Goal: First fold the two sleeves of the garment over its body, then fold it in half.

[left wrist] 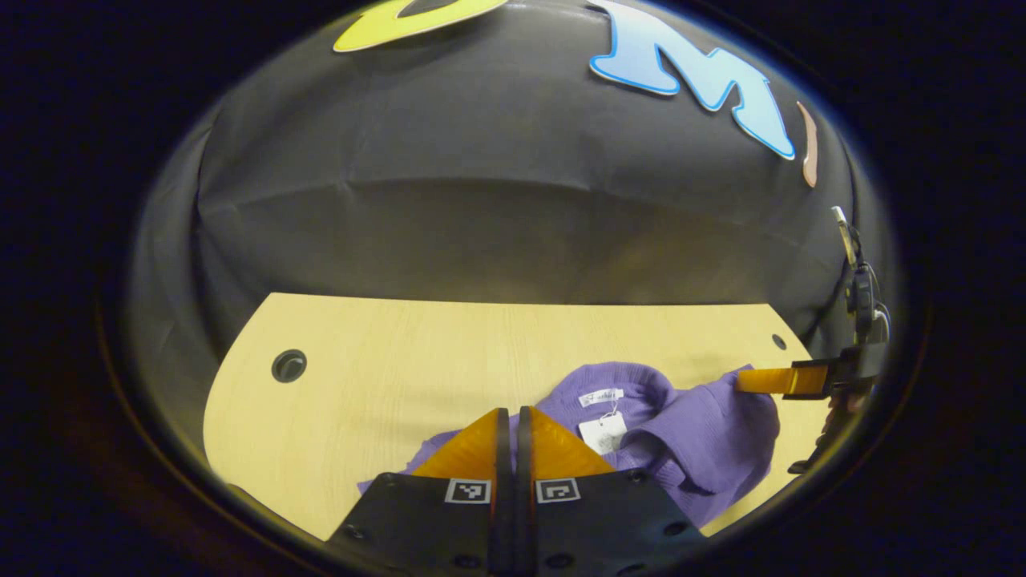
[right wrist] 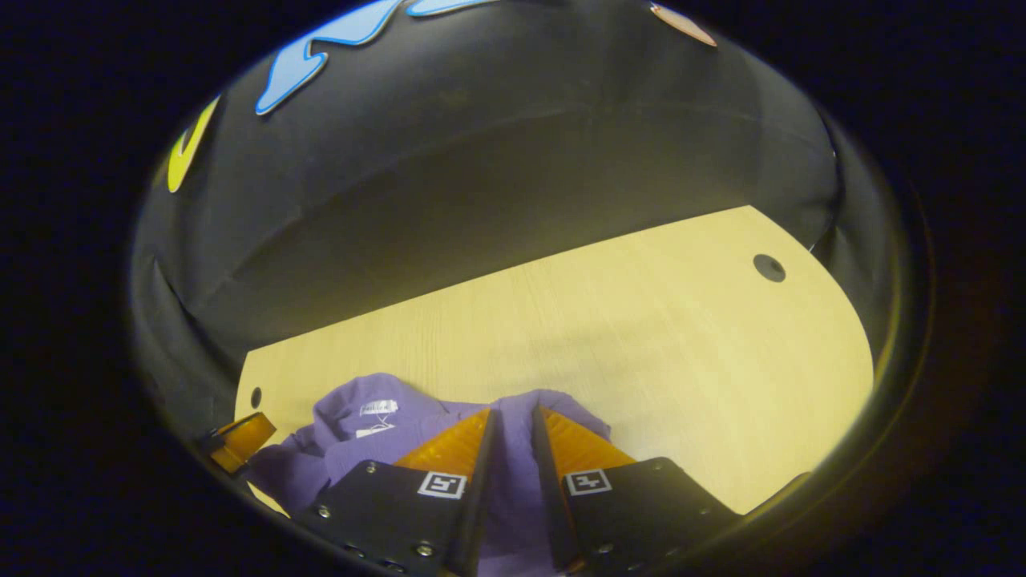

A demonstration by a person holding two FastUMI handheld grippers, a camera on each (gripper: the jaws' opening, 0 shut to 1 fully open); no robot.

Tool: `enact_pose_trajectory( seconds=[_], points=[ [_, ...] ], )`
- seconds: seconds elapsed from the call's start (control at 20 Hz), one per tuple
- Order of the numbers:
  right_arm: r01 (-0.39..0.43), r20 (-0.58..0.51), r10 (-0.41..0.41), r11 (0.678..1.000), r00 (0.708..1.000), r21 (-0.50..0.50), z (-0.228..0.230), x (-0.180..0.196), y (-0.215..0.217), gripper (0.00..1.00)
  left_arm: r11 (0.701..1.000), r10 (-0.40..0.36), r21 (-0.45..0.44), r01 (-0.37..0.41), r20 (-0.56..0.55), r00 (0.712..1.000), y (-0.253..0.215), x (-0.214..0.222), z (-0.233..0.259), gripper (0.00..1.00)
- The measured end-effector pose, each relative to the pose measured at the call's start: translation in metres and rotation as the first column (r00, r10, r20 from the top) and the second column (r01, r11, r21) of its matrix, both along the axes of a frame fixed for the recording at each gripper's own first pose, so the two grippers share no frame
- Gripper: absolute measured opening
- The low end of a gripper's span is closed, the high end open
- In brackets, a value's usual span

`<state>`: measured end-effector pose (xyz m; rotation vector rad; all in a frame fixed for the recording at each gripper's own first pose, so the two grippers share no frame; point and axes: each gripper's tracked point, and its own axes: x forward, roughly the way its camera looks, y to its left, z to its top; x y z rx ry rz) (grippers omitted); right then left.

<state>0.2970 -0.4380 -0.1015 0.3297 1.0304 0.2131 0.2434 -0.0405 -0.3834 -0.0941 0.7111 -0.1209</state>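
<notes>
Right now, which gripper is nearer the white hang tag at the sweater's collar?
Left. The left gripper sits just beside the white hang tag on the purple sweater; the right gripper is farther along the fabric.

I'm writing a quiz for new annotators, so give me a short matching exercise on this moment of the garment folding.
Things:
1. purple knit garment
2. white paper tag
3. left tongs
4. round dark hole in the pale wooden table

States or places:
a. near the table's back edge
b. fingers closed together
c. bunched, not flat
d. lying at the neckline

Pairs: 1-c, 2-d, 3-b, 4-a

Purple garment point(left wrist: 689, 437), rumpled, collar tags showing
</notes>
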Motion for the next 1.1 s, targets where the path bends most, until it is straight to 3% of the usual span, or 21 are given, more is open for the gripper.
enact_pose_trajectory(
  seconds=[0.2,0.35,0.75,1.1],
  points=[
    [-0.003,0.013,0.004,0.999,1.000,-0.035,0.006,-0.008,-0.009,0.31,1.000,0.014,0.008,-0.014,-0.005,1.000,0.002,-0.006,0.008,0.06],
    [0.005,0.008,-0.005,1.000,1.000,-0.008,0.015,-0.016,-0.012,0.64,1.000,0.016,0.020,-0.015,-0.034,0.999,0.000,-0.016,0.010,0.06],
    [-0.006,0.160,0.000,0.999,0.987,0.036,0.100,-0.037,-0.018,0.64,1.000,0.025,0.004,-0.026,0.088,0.996,-0.013,-0.038,0.081,0.07],
    [-0.017,0.288,-0.002,0.998,0.958,0.064,0.185,-0.067,-0.035,0.64,1.000,0.000,-0.008,0.002,0.247,0.969,-0.032,-0.086,0.175,0.05]
  ],
)
